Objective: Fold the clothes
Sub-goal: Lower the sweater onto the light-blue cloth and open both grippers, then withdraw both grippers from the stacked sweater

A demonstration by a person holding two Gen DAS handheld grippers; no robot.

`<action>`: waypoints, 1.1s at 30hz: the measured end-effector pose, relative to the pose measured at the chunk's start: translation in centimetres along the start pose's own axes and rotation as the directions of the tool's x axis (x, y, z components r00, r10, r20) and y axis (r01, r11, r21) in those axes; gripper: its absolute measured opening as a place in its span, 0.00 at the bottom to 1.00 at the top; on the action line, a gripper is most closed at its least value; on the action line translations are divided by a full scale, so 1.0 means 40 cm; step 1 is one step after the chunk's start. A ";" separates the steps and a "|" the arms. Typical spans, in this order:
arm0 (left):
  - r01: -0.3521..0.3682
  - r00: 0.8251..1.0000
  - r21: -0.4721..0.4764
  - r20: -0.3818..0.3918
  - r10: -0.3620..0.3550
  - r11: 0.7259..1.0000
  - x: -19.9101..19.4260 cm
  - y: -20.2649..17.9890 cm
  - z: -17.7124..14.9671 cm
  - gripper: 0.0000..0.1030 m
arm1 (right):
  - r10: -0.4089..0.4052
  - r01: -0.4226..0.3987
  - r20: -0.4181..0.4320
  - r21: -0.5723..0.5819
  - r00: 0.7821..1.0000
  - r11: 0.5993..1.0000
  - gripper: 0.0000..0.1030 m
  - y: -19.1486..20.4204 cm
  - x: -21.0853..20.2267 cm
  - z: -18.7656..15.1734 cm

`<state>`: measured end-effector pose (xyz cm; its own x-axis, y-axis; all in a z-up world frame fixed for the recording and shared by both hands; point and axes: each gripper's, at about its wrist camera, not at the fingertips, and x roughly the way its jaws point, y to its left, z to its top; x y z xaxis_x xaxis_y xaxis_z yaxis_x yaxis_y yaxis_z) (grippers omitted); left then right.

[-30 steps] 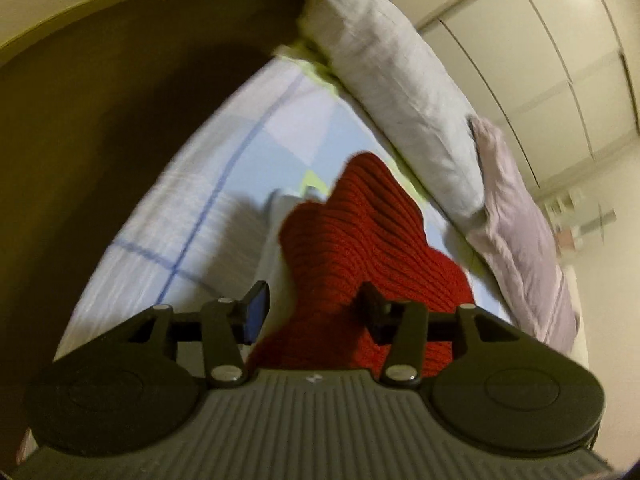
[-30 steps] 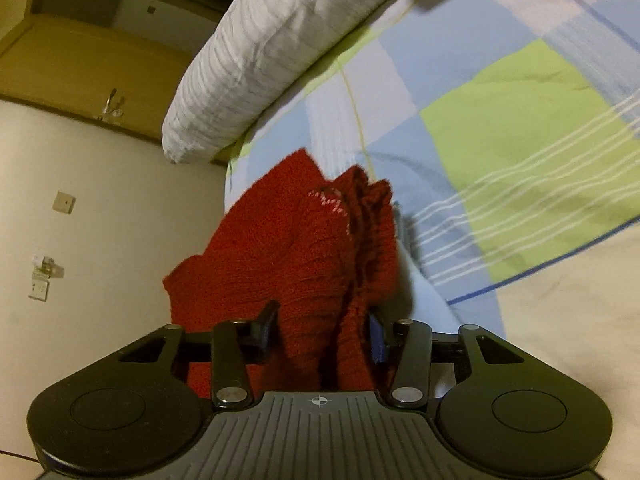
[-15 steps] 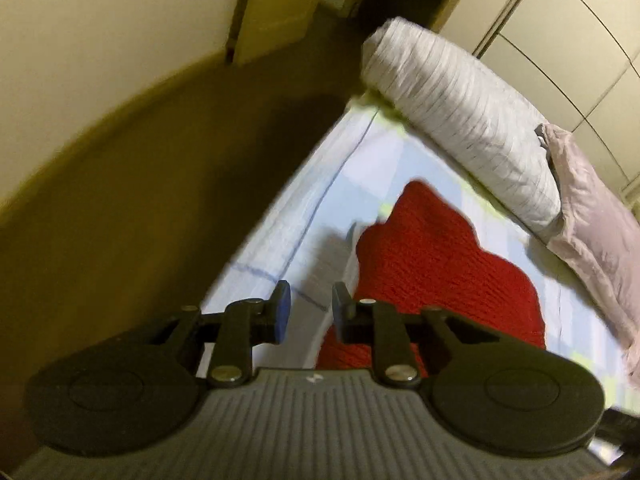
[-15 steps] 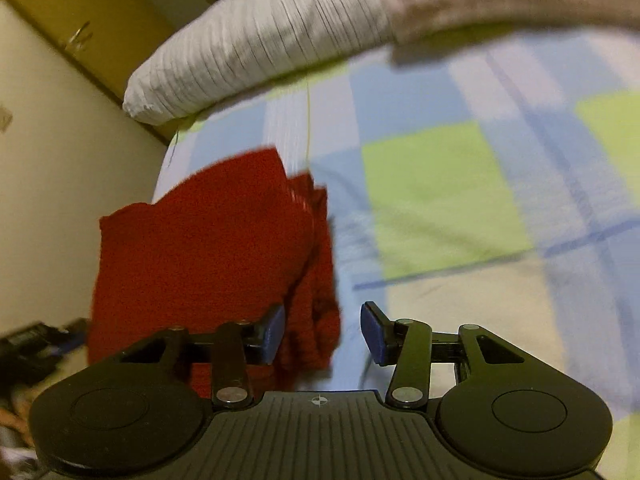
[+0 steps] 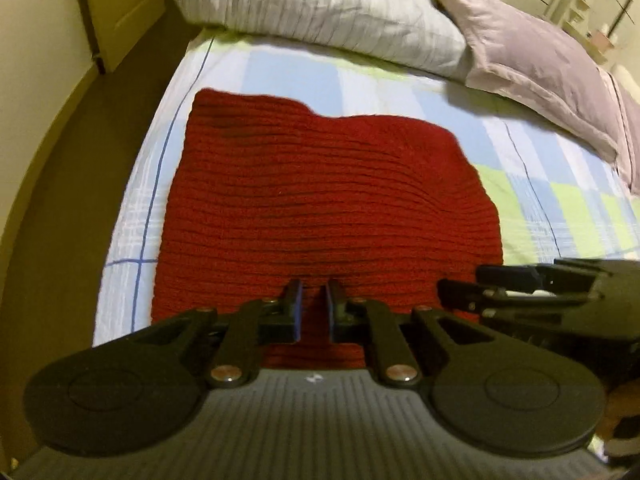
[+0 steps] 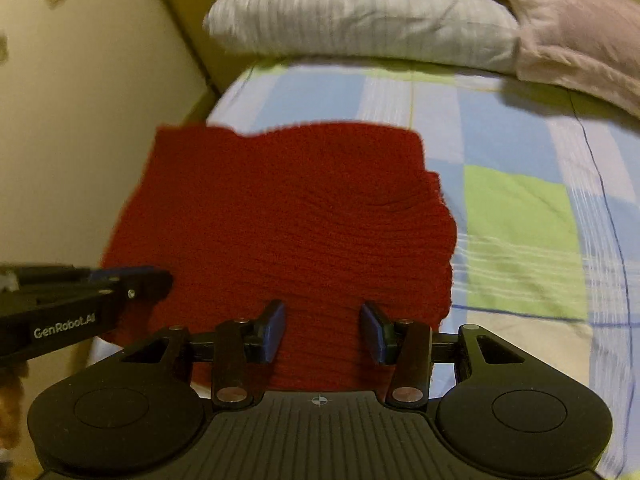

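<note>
A red knit sweater (image 5: pixel 320 200) lies spread flat on the checked bed sheet (image 5: pixel 280 76), close to the bed's left edge. My left gripper (image 5: pixel 314 288) hovers over the sweater's near hem. Its jaws are closing to a narrow gap and nothing is pinched between them. In the right wrist view the same sweater (image 6: pixel 288 220) fills the middle, and my right gripper (image 6: pixel 322 312) stands open above its near edge, empty. Each gripper shows in the other's view: the right gripper (image 5: pixel 464 284) beside the left, the left gripper (image 6: pixel 160 280) at the sweater's left side.
A white striped pillow (image 5: pixel 320 4) and a lilac pillow (image 5: pixel 532 52) lie along the head of the bed. Dark floor (image 5: pixel 60 200) and a door (image 5: pixel 120 8) are to the left of the bed. A cream wall (image 6: pixel 80 120) stands close by.
The sweater went from bunched and lifted to lying flat on the bed. The right gripper let go of its folds. The left jaws narrowed, and both grippers rolled level and drew back to the near hem.
</note>
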<state>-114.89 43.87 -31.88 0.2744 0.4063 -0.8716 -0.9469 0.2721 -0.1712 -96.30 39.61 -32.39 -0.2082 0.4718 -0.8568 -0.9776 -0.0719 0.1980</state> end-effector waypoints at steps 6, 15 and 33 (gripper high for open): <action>-0.004 1.000 -0.011 -0.024 0.004 1.000 0.016 0.003 -0.002 0.11 | -0.031 0.028 -0.055 -0.054 0.998 0.998 0.45 0.010 0.033 0.003; -0.062 0.998 0.006 -0.027 0.062 0.998 0.003 -0.029 -0.001 0.11 | -0.040 0.035 -0.080 -0.061 0.996 0.998 0.45 0.010 0.037 0.004; -0.310 0.951 0.001 -0.012 0.310 0.951 -0.306 -0.160 -0.017 0.31 | 0.006 0.002 -0.087 0.090 0.996 0.996 0.45 -0.023 -0.234 -0.044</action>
<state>-112.30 36.57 -20.41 -0.0346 0.4599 -0.8873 -0.9851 0.1341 0.1079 -93.50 33.73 -25.41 -0.2160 0.3927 -0.8939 -0.9711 0.0086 0.2384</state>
